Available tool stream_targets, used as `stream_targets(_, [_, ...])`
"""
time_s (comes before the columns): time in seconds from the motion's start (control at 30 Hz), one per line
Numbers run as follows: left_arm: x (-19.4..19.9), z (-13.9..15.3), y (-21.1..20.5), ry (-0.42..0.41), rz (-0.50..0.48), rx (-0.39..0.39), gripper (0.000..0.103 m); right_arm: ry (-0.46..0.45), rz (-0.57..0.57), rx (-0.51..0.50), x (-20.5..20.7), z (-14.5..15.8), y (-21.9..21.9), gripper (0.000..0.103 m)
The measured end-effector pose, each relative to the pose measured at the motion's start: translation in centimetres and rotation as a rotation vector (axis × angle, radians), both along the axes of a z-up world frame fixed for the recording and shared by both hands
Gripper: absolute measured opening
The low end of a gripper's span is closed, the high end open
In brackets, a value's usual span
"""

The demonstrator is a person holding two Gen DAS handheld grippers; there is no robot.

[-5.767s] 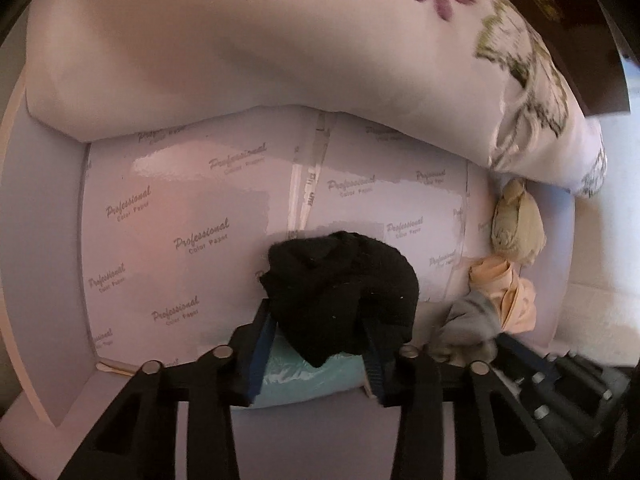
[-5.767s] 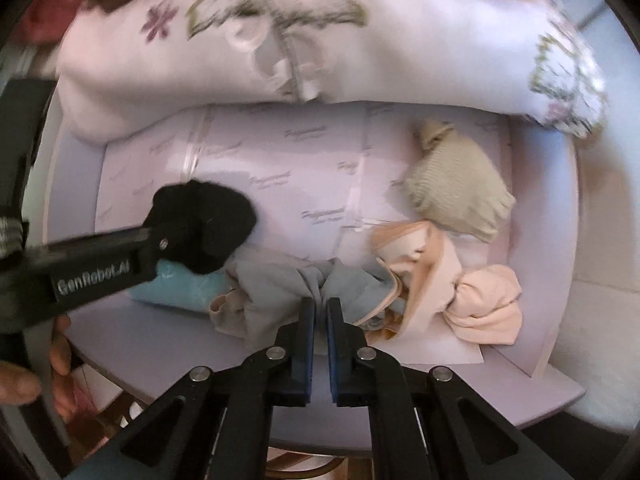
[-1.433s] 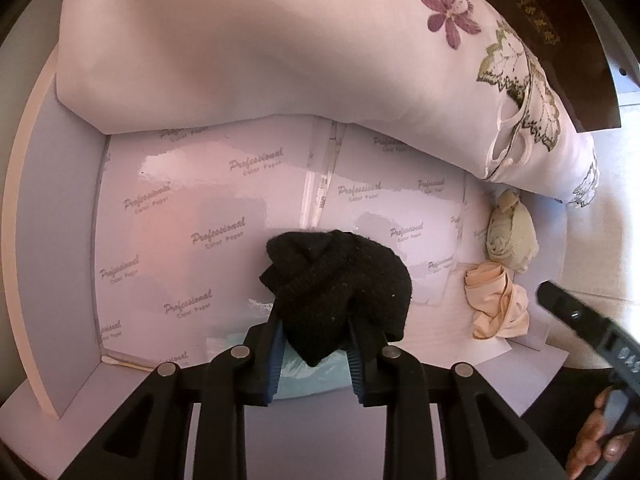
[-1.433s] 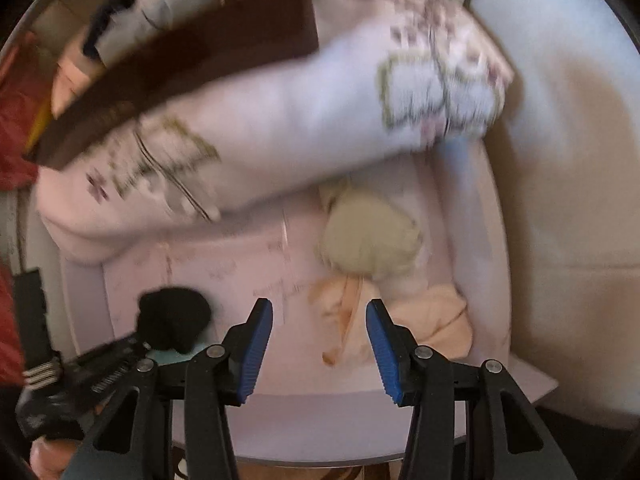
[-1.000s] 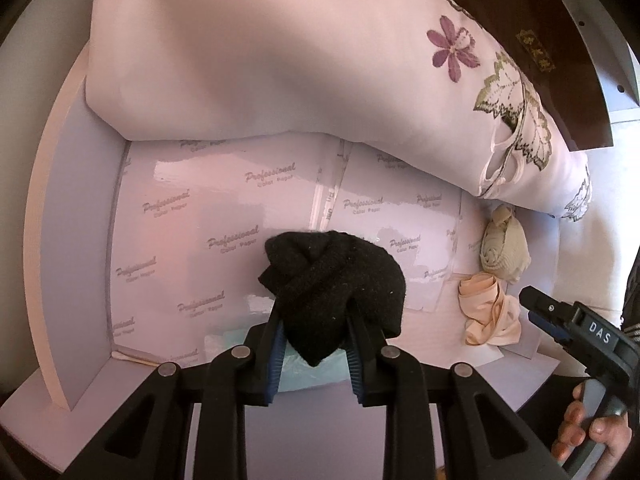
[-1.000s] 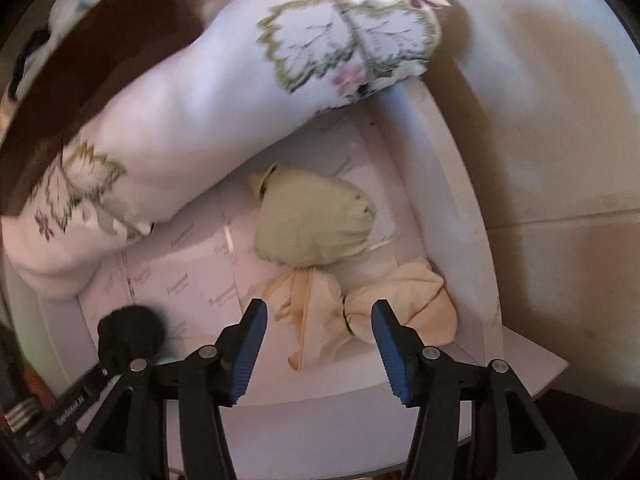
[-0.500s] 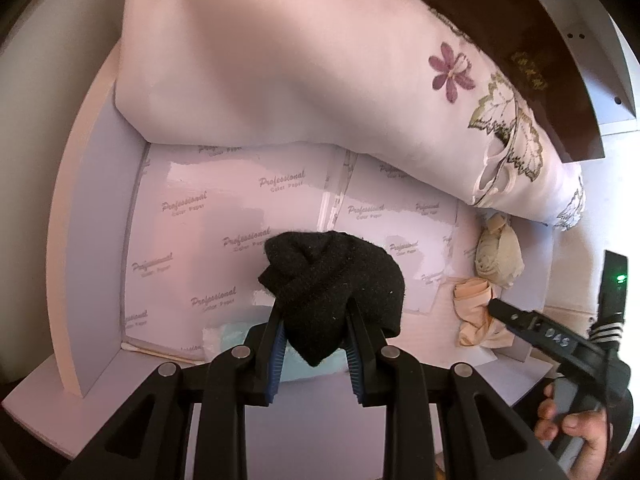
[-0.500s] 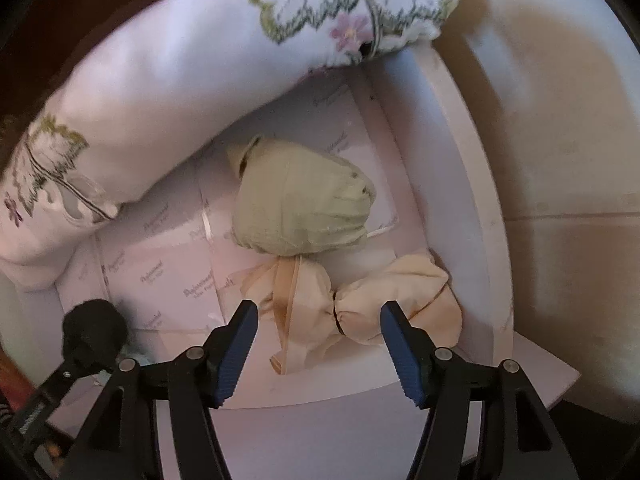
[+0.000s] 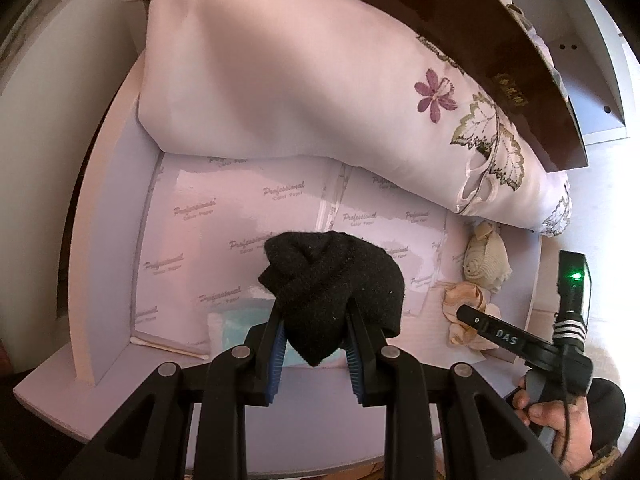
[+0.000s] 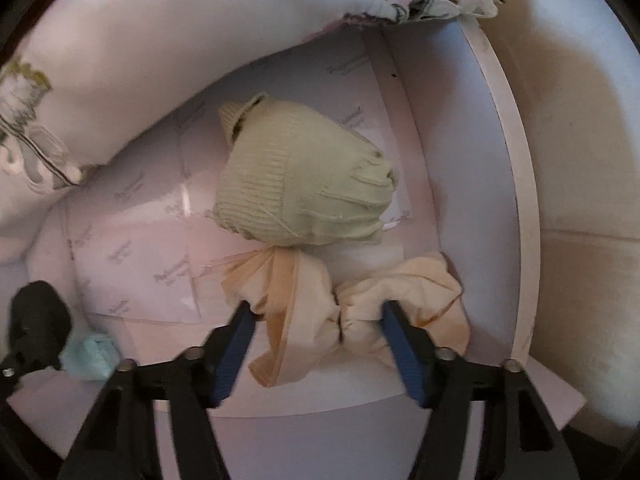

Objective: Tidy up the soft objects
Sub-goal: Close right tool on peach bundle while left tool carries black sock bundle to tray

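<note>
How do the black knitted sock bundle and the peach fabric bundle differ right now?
The black knitted sock bundle is lifted, clamped in the left gripper; the peach fabric bundle lies on the shelf liner. The right gripper straddles the peach one, jaws closing. Black is one rounded lump; peach is cinched into two lobes. Both are soft rolled fabric.

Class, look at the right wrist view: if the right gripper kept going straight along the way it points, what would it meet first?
Most likely the peach cloth bundle: it already lies between the closing jaws of the right gripper, with the drawer floor beneath it.
</note>
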State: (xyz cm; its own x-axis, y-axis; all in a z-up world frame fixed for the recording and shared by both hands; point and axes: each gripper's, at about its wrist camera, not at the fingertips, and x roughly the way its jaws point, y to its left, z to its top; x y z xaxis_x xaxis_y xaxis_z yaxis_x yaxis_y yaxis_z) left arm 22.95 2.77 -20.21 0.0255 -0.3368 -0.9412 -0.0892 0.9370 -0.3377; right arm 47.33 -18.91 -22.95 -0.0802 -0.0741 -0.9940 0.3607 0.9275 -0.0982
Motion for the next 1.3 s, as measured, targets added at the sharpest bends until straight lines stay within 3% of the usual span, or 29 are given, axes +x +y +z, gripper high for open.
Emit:
stream_targets(0.17, [0.0, 0.7, -0.2, -0.019, -0.004, 0.0, 0.026, 0.014, 0.053, -0.028, 0.2, -0.2, 1.0, 0.041])
stream_targets(0.53, [-0.3, 3.2, 0.4, -0.082, 0.004, -0.018, 0.026, -0.004, 0.147, 0.075, 0.3, -0.6, 5.2, 0.04])
stream_targets(0.73, [-0.4, 6.7, 0.1, -0.184, -0.008, -0.07, 0.026, 0.002, 0.219, 0.101, 0.3, -1.1, 7.5, 0.041])
stream_targets(0.93, [0.6, 11.1, -0.1, -0.292, -0.004, -0.132, 0.026, 0.011, 0.226, 0.097, 0.2, -1.0, 7.2, 0.042])
stream_targets(1.1, [3.0, 14.3, -0.4, -0.358, 0.023, -0.166, 0.026, 0.019, 0.28, 0.058, 0.2, -1.3, 8.4, 0.043])
stream_targets(1.3, [7.3, 16.8, -2.2, -0.423, 0.025, -0.153, 0.026, 0.023, 0.313, 0.034, -0.1, -1.6, 10.7, 0.044])
